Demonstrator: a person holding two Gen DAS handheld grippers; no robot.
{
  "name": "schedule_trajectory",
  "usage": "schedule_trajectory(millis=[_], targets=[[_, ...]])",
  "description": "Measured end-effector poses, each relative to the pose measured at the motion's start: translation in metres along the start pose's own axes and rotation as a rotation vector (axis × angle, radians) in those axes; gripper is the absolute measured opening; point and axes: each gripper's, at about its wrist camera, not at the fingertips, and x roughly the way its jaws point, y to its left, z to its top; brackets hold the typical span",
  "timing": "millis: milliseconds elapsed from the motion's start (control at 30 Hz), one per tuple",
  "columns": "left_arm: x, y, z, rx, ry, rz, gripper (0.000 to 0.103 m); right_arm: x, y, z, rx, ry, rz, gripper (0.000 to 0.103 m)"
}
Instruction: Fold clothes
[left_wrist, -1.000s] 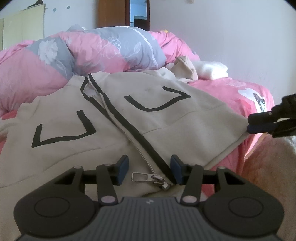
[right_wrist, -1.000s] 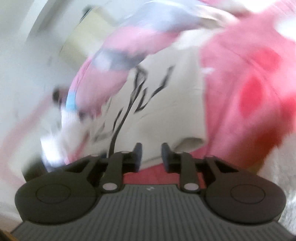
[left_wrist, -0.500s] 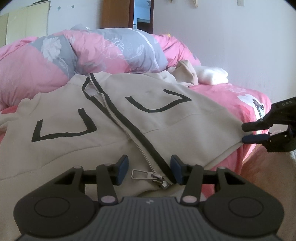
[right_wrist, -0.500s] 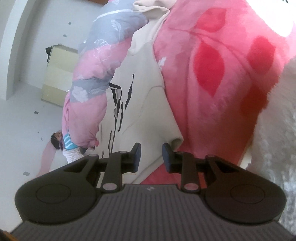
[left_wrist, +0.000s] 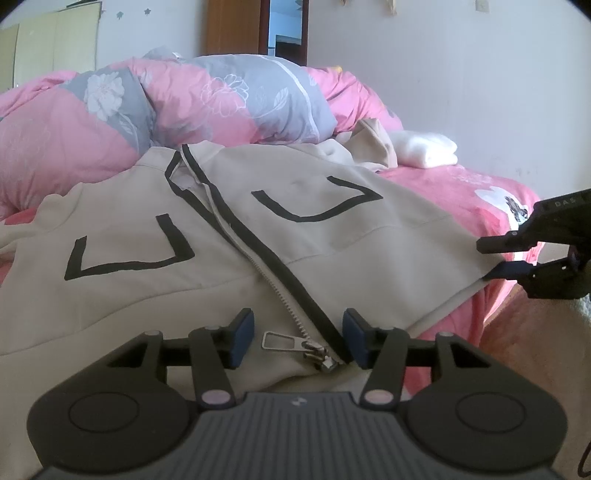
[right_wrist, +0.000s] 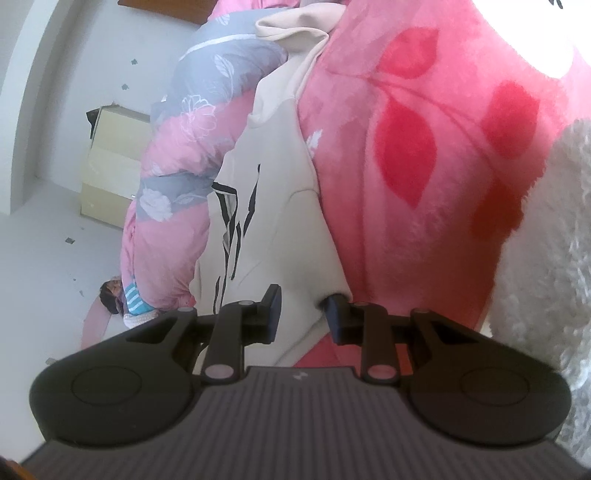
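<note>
One bed (left_wrist: 461, 184) under a pink sheet carries one beige zip jacket (left_wrist: 332, 229), spread front-up across it with its hem toward the camera; one pink and grey duvet (left_wrist: 221, 92) is heaped behind at 12 o'clock, and one folded white cloth (left_wrist: 424, 151) lies at 1 o'clock. The left claw (left_wrist: 298, 339) is spread and opening at the hem's middle, straddling the zip pull (left_wrist: 314, 349) without pressing on it; the right claw (right_wrist: 302, 314), at 3 o'clock in the left view, is spread around the jacket's bottom corner, cloth between its pads but not visibly pinched. The step looks like taking hold of the hem; it would go best if both claws bit deep enough to catch the full thickness, the left clear of the metal pull; then lift evenly. Two black pocket outlines, one zip.
</note>
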Motion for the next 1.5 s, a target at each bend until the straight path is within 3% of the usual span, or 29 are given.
schedule_trajectory(millis=[167, 233, 367, 500, 867, 1000, 1133, 1300, 1400, 1500], targets=[[0.000, -0.001, 0.001, 0.003, 0.005, 0.006, 0.055, 0.009, 0.004, 0.001, -0.024, 0.004, 0.021, 0.022], [0.000, -0.002, 0.002, 0.003, 0.008, 0.008, 0.055, 0.014, 0.010, 0.000, -0.064, 0.003, 0.012, 0.003], [-0.001, -0.003, 0.003, 0.005, 0.017, 0.015, 0.055, 0.010, 0.022, 0.000, -0.170, -0.007, -0.021, 0.001], [-0.002, -0.004, 0.004, 0.006, 0.027, 0.018, 0.057, 0.004, 0.021, 0.003, -0.187, -0.005, -0.041, 0.001], [-0.002, -0.004, 0.005, 0.018, 0.037, 0.023, 0.059, 0.005, 0.020, 0.004, -0.246, 0.051, -0.097, 0.002], [-0.006, 0.002, 0.009, -0.028, 0.040, -0.003, 0.060, -0.005, 0.031, 0.003, -0.331, 0.064, -0.144, 0.008], [-0.016, 0.013, 0.014, -0.059, 0.021, 0.003, 0.060, -0.027, 0.045, 0.006, -0.438, 0.087, -0.192, 0.020], [-0.021, 0.027, 0.032, -0.085, -0.030, 0.017, 0.060, -0.057, 0.066, 0.020, -0.589, 0.013, -0.264, 0.025], [-0.009, 0.027, 0.050, -0.084, -0.043, -0.015, 0.060, -0.058, 0.079, 0.032, -0.653, -0.079, -0.231, 0.025], [0.012, 0.019, 0.063, -0.054, -0.038, -0.039, 0.059, -0.033, 0.095, 0.040, -0.737, -0.132, -0.192, 0.023]])
